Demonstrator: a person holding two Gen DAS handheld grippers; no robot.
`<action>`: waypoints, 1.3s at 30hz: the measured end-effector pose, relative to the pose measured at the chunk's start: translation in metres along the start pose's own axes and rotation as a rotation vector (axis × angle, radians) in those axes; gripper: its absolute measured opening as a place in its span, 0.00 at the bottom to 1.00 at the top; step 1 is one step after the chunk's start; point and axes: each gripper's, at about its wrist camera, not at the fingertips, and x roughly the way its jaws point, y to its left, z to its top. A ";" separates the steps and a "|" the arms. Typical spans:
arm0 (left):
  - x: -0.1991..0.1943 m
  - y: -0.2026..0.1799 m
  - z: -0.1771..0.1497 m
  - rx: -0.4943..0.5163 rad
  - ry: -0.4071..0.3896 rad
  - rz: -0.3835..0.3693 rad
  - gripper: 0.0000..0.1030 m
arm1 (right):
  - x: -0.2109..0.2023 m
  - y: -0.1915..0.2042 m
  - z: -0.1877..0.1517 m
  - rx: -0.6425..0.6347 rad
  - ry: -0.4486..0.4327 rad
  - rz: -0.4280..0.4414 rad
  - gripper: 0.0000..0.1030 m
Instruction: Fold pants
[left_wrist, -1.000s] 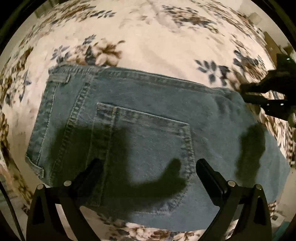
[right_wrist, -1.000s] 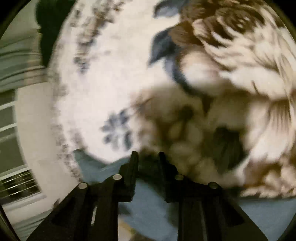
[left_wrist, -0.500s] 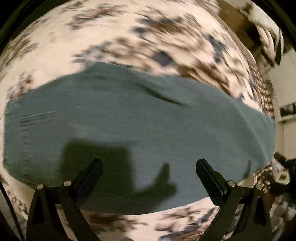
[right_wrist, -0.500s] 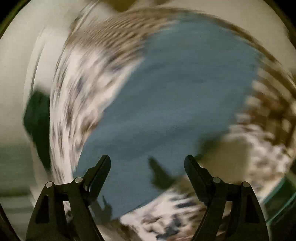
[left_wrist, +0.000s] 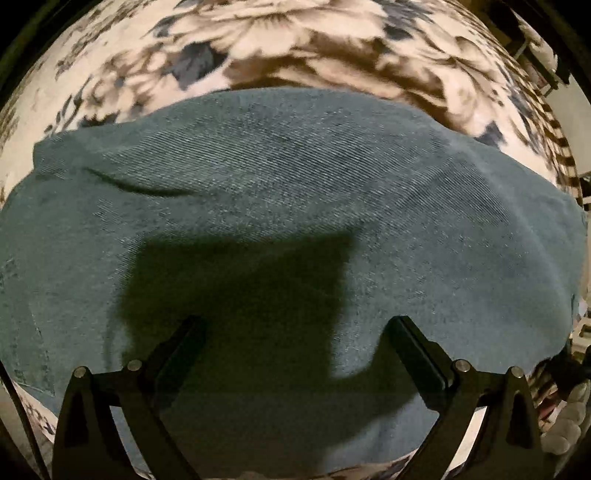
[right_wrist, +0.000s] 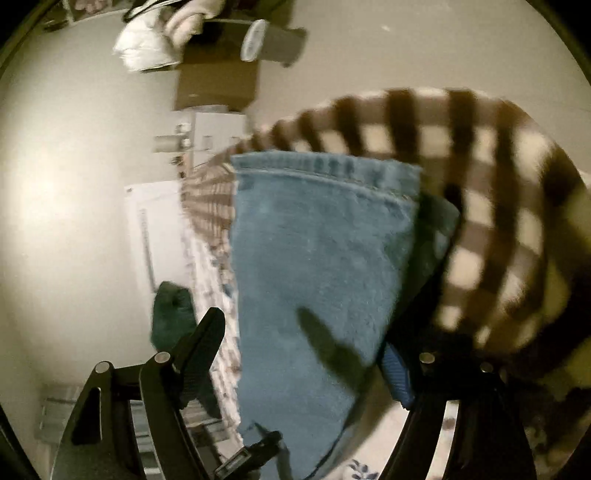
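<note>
Left tool (left_wrist: 295, 325) hung wide over the pants (left_wrist: 295, 192), gripping nothing. Denim lay flat on the floral bedspread (left_wrist: 303, 44), filling the space ahead of and between its fingers, probably hovering to pick a grab point along the leg. One shallow crease ahead-left (left_wrist: 140, 186). Right tool (right_wrist: 306, 350) was also wide and empty, rolled sideways, with the hem (right_wrist: 321, 170) ahead of it near the checked border (right_wrist: 491, 229). We judged it was lining up on the hem end so the leg could be carried over for a fold.
</note>
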 end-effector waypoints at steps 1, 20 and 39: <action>0.002 0.001 0.002 -0.005 0.007 -0.004 1.00 | 0.001 -0.003 0.003 -0.001 0.006 -0.014 0.77; 0.015 0.007 0.018 -0.062 0.030 -0.028 1.00 | 0.014 0.017 0.017 -0.122 -0.033 0.028 0.24; 0.015 0.000 0.014 -0.065 0.021 -0.014 1.00 | 0.022 0.055 0.031 -0.170 -0.027 -0.068 0.11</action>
